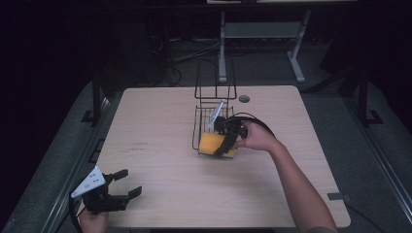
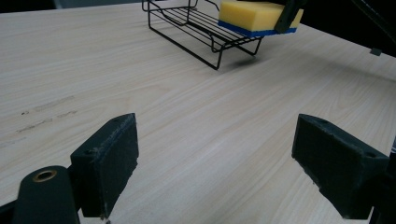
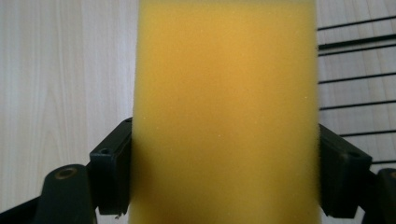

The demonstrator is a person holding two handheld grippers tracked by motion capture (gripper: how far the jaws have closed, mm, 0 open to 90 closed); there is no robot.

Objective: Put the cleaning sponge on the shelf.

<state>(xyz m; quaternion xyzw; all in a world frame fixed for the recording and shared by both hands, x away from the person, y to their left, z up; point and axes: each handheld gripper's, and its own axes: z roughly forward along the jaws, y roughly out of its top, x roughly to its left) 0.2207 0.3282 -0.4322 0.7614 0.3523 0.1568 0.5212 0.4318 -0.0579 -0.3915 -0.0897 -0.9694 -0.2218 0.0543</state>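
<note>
Both tools set: right tool [image 1: 224,138] clamps sponge [image 1: 215,144], probably over wire rack [image 1: 205,119] edge—lower level; left tool [image 1: 122,187] idles agape.

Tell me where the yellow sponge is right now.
In the high view, the yellow sponge sits mid-table, clamped in the right claw over the near edge of the black wire rack.

Sponge [image 3: 224,112] ends beyond frame edges
</note>
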